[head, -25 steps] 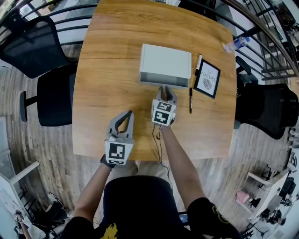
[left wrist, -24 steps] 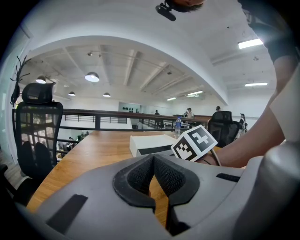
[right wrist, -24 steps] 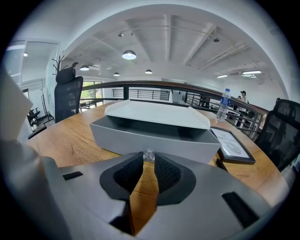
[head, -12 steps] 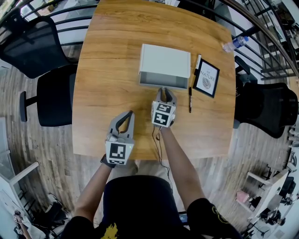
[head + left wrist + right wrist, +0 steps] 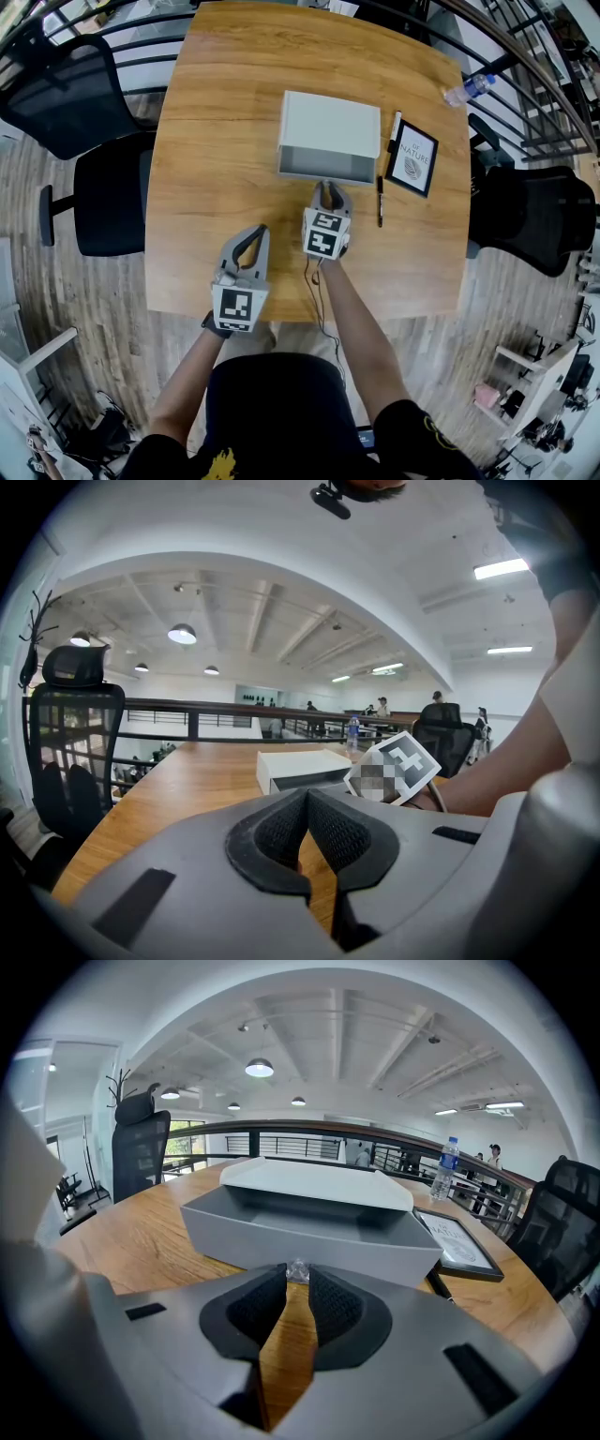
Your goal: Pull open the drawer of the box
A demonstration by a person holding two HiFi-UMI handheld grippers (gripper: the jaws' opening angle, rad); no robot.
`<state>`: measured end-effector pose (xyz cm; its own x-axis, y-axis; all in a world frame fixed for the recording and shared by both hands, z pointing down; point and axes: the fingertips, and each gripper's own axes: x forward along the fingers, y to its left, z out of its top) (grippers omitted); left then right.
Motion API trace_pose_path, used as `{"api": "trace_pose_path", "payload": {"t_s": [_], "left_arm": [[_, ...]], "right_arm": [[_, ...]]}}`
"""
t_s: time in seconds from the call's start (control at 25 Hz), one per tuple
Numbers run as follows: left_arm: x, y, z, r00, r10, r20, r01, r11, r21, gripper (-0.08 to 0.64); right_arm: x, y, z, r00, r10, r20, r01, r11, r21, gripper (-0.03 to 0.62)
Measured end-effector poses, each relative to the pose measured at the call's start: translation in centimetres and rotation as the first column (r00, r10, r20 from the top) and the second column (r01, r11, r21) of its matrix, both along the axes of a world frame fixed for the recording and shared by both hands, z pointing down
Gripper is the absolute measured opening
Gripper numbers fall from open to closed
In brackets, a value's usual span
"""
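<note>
A white box (image 5: 330, 122) stands mid-table with its grey drawer (image 5: 323, 170) drawn partly out toward me. My right gripper (image 5: 330, 190) is shut on the small clear knob (image 5: 298, 1270) at the middle of the drawer front (image 5: 309, 1239). In the right gripper view the knob sits pinched between the pad tips and the drawer's inside looks empty. My left gripper (image 5: 252, 233) hangs over the near left part of the table, well away from the box. Its pads meet with nothing between them (image 5: 307, 795), and it shows the box (image 5: 298, 769) farther off.
Right of the box are a framed picture (image 5: 413, 157), a black pen (image 5: 380, 201) and a white marker (image 5: 396, 127). A water bottle (image 5: 472, 89) lies at the table's far right edge. Black office chairs stand left (image 5: 112, 197) and right (image 5: 530, 220) of the table.
The right gripper has edged slightly toward me with the knob, and the drawer front has come out a little further. The left gripper has stayed where it was.
</note>
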<state>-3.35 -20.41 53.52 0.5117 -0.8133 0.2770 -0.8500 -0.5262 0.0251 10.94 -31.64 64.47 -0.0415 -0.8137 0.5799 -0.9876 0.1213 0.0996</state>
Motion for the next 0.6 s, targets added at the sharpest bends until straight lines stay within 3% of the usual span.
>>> {"api": "trace_pose_path", "payload": {"t_s": [0.6], "left_arm": [[-0.09, 0.17, -0.09, 1.000, 0.007, 0.002, -0.007, 1.000, -0.003, 0.017]], "right_arm": [[-0.08, 0.88, 0.03, 1.000, 0.008, 0.001, -0.008, 1.000, -0.009, 0.069]]}}
